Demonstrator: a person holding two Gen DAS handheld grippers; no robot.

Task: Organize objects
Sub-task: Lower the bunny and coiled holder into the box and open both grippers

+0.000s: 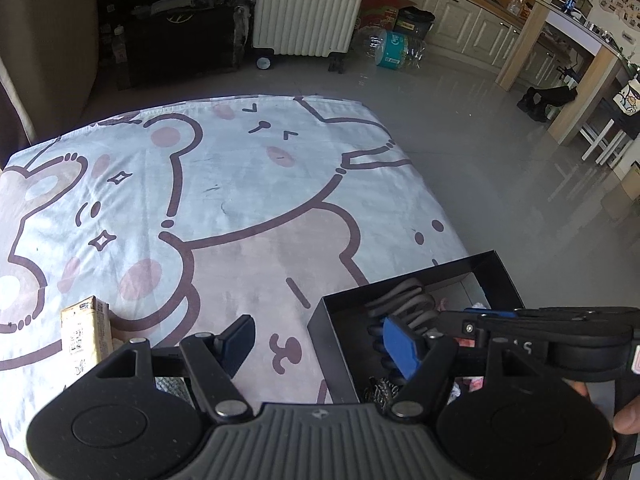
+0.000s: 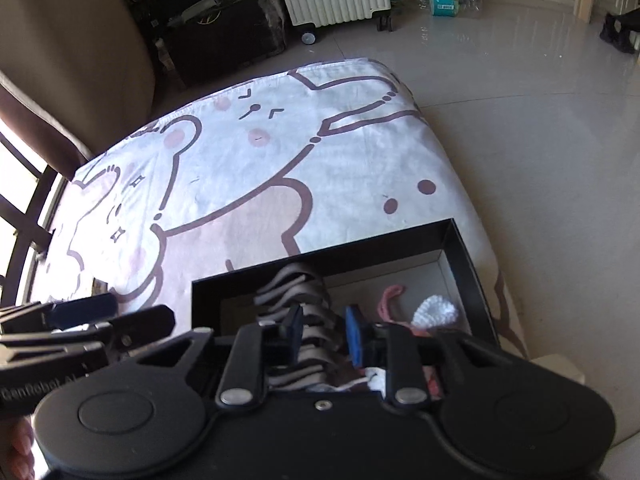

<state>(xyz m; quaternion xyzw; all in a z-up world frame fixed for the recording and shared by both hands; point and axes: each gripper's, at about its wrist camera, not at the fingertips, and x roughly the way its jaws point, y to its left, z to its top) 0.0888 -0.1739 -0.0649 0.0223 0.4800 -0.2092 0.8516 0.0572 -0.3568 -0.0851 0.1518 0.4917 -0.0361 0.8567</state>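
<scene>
A black open box (image 1: 496,262) stands at the near right of a table under a cartoon-bear cloth (image 1: 240,200); it also shows in the right wrist view (image 2: 460,240). Inside lie a grey and black coiled hand-grip item (image 2: 296,288), a pink piece (image 2: 390,298) and a white knitted piece (image 2: 436,310). My left gripper (image 1: 320,344) is open and empty, over the box's left edge. My right gripper (image 2: 324,330) hangs over the box, its jaws a little apart around the coiled item; whether they touch it is unclear. A small tan packet (image 1: 86,330) lies at the near left.
Beyond the table are a white ribbed suitcase (image 1: 308,4), dark bags (image 1: 180,28), a pack of water bottles (image 1: 392,50) and a glossy tiled floor (image 1: 500,168). Kitchen cabinets (image 1: 472,20) and a wooden counter stand at the far right. The table's right edge is just past the box.
</scene>
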